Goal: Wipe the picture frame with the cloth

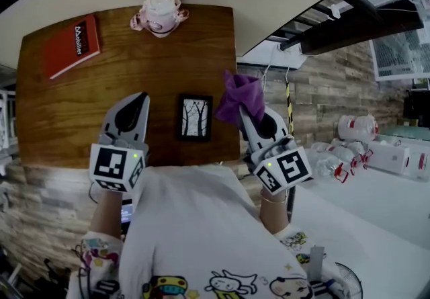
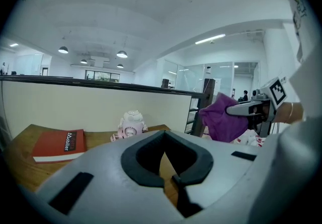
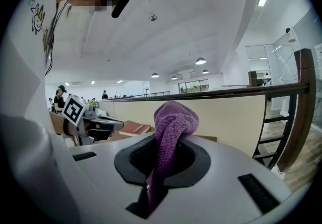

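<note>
Over the tabletop (image 1: pixel 80 109), the right tool (image 1: pixel 250 119) pinches the purple cloth (image 1: pixel 239 96) beside the picture frame (image 1: pixel 195 117), ready to wipe, while the left tool (image 1: pixel 141 99) hovers pressed together, empty.

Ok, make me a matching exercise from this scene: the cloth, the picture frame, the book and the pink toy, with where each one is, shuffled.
Things:
1. cloth
2. picture frame
3. red book
4. pink toy

Places:
A. far left corner of the table
B. on the table near its front edge
C. pinched in the right gripper
D. at the table's far edge, right of the book

Pairs: 1-C, 2-B, 3-A, 4-D
</note>
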Demonstrator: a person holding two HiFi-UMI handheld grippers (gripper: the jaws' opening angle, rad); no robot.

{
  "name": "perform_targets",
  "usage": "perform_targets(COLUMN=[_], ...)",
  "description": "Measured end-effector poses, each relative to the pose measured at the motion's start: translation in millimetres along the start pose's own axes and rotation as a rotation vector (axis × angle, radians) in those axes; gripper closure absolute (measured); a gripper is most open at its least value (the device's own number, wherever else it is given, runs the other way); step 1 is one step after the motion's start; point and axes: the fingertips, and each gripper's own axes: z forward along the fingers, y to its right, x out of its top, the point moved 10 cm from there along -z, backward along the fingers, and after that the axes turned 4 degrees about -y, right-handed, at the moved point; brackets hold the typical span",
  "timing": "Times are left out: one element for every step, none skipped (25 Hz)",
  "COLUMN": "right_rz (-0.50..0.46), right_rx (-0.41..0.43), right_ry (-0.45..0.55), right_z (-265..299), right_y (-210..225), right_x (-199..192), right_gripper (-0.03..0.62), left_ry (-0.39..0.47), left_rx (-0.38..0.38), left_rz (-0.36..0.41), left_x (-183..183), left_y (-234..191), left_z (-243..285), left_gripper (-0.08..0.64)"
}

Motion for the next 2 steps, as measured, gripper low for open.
perform_targets(right_rz=[0.000, -0.001], right_rx=[-0.004, -0.007], right_ry=[-0.001, -0.002], right_z=[-0.9, -1.7], right_y=[-0.4, -0.7], right_x=[-1.2, -2.5], right_gripper=[0.569, 0.569], left_ry=[-0.001, -0.001], left_rx=[-0.004, -0.008], left_rz=[0.005, 0.010], left_x=[0.1, 0.2], left_y=[-0.5, -1.0], left_z=[2.1, 4.2], left_gripper=[0.557, 0.557])
